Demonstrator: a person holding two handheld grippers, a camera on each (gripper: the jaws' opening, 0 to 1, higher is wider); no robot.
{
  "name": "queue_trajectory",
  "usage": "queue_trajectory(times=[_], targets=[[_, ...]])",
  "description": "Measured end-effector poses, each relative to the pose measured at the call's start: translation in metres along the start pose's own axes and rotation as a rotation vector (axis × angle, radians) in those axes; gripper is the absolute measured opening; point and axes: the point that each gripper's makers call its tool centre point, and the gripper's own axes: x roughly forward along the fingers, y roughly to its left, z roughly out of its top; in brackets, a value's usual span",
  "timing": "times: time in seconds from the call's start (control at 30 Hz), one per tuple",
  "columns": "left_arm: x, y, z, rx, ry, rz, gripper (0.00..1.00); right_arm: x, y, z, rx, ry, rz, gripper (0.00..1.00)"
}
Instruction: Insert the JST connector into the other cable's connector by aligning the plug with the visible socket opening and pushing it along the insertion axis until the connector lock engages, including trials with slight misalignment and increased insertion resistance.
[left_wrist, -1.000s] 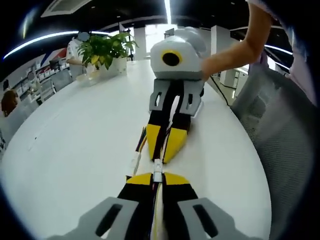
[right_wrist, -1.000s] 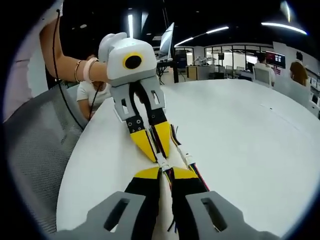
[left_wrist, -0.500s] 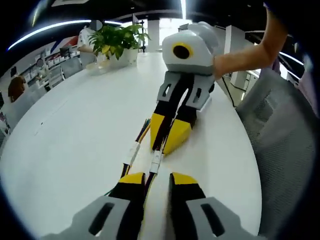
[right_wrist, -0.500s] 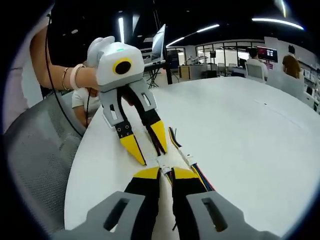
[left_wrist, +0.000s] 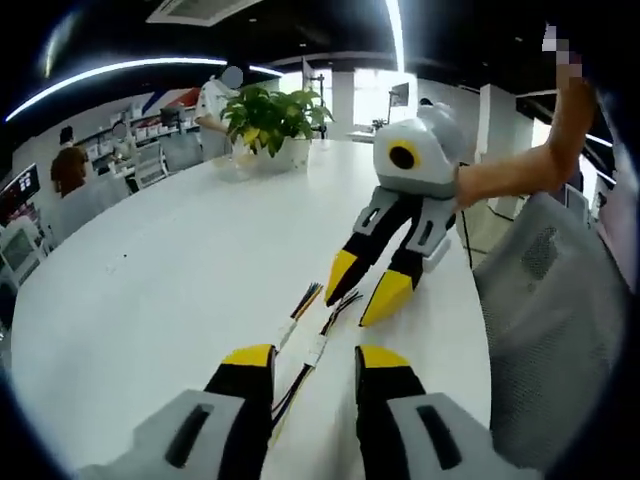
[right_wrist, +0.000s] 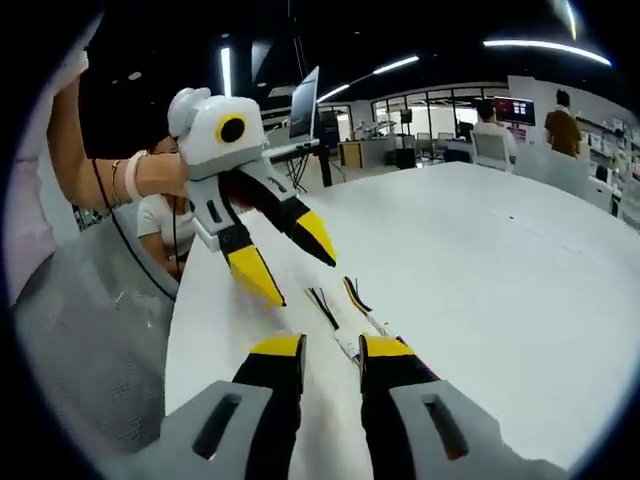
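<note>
Two grippers (left_wrist: 310, 362) (left_wrist: 372, 288); two cables (left_wrist: 318, 345) (left_wrist: 303, 303); one potted plant (left_wrist: 272, 122)

both views face-to-face, sharing cables (left_wrist: 312, 345) btwn.

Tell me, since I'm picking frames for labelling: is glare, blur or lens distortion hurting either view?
Left gripper view: the ceiling strip light bows with the fisheye, the window behind the plant is washed out, yet the cables stay sharp. Right gripper view: the left gripper is crisp, the white table bright without glare, the background people soft.

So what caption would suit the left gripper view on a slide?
Both grippers open above joined cables lying on the white table.
</note>
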Motion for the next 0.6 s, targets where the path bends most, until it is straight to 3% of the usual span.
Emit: queue_trajectory(times=[0.13,0.3,0.5,0.6], targets=[[-0.012,-0.008,0.014,-0.066,-0.054,0.013,0.37,-0.013,0.009,0.013,0.034,-0.009,-0.033,0.3],[-0.021,-0.016,0.025,-0.088,-0.084,0.048,0.5,-0.022,0.022,0.018,0.06,0.019,-0.062,0.39],[-0.029,-0.022,0.023,-0.13,-0.064,0.092,0.66,-0.031,0.033,0.018,0.09,0.051,-0.104,0.47],[-0.034,-0.029,0.024,-0.155,-0.075,0.091,0.64,-0.036,0.037,0.019,0.109,0.039,-0.12,0.47]])
